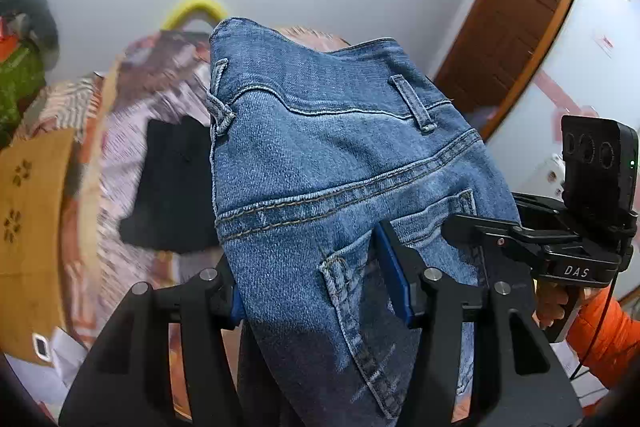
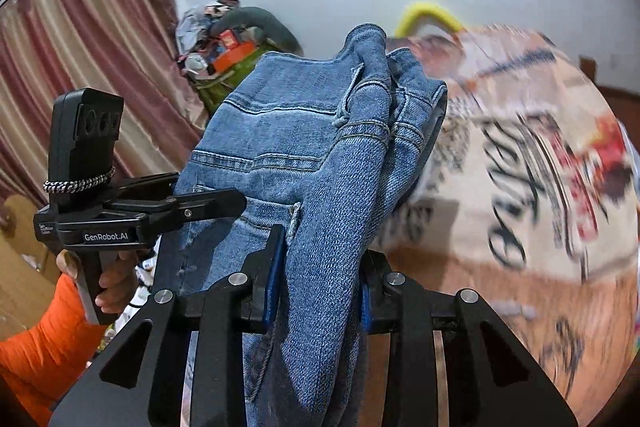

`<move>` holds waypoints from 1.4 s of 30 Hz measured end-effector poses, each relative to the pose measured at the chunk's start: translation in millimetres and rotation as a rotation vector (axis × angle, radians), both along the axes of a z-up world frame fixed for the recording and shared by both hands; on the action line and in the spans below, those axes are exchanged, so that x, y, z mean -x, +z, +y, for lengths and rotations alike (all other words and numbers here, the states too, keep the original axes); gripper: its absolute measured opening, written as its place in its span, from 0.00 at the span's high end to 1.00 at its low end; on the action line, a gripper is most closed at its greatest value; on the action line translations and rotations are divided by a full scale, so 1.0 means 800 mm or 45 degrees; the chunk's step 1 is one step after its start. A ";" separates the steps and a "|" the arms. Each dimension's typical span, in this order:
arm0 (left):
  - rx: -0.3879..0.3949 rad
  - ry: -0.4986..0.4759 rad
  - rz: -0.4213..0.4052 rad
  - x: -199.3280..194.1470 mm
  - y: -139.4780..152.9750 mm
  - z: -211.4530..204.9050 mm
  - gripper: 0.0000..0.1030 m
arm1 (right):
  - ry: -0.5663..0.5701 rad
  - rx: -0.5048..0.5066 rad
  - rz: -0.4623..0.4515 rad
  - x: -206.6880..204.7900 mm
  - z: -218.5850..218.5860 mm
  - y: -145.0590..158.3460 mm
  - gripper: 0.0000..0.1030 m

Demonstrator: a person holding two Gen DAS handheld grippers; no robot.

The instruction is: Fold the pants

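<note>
Blue jeans (image 1: 320, 167) hang lifted above the bed, waistband end up, back pocket and belt loops facing the left wrist camera. My left gripper (image 1: 316, 291) is shut on a wide bunch of denim by the pocket. In the right wrist view the jeans (image 2: 312, 147) are folded lengthwise, and my right gripper (image 2: 320, 287) is shut on a thick fold of them. Each view shows the other gripper at the jeans' side: the right gripper (image 1: 472, 227) and the left gripper (image 2: 216, 203), both held by hands in orange sleeves.
A bed with a patterned cover (image 2: 520, 167) lies below. On it sits a folded black garment (image 1: 176, 187). A wooden door (image 1: 520, 19) stands at the right, a striped curtain (image 2: 80, 67) at the left, and a pile of bags (image 2: 224, 55) against the wall.
</note>
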State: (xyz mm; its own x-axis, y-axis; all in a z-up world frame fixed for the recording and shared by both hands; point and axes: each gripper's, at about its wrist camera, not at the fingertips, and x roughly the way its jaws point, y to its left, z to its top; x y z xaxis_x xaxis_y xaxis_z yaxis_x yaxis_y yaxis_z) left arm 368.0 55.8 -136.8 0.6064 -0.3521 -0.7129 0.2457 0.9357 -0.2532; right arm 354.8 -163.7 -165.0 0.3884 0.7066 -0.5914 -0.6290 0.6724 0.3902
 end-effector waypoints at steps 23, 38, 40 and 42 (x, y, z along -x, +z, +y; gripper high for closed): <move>-0.034 0.226 0.153 -0.239 -0.171 0.112 0.50 | -0.038 0.175 0.160 -0.204 0.147 -0.136 0.74; -0.139 0.310 0.215 -0.219 -0.205 0.105 0.43 | -0.155 0.353 0.141 -0.186 0.124 -0.147 0.65; -0.142 0.327 0.204 -0.207 -0.191 0.106 0.43 | -0.177 0.312 0.127 -0.173 0.113 -0.131 0.65; -0.180 0.332 0.171 -0.185 -0.168 0.102 0.43 | -0.192 0.287 0.102 -0.157 0.102 -0.109 0.65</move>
